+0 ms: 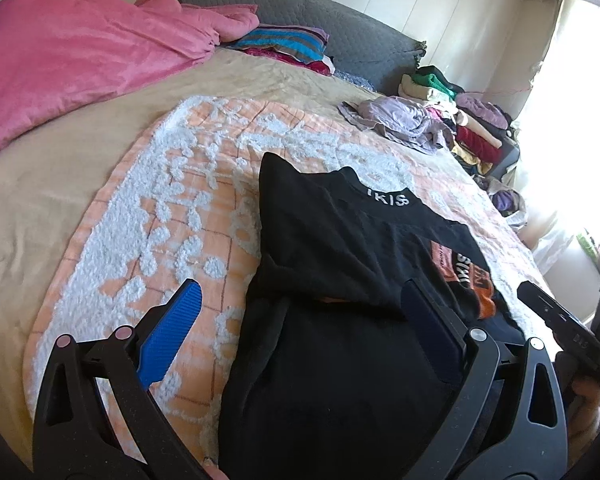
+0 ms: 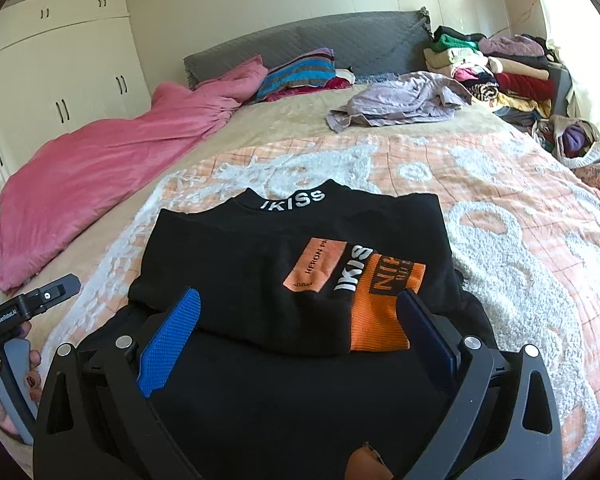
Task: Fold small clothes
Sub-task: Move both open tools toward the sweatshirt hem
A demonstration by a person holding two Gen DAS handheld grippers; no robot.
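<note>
Both tongs hover spread and empty over a black top (image 2: 284, 256) lying on the patterned bedspread (image 2: 520, 240). Left tongs (image 1: 300, 328) straddle its left edge; right tongs (image 2: 300, 336) sit over its orange print. One fold seems made. Next likely calls for pinching the near hem and carrying it toward the collar.
</note>
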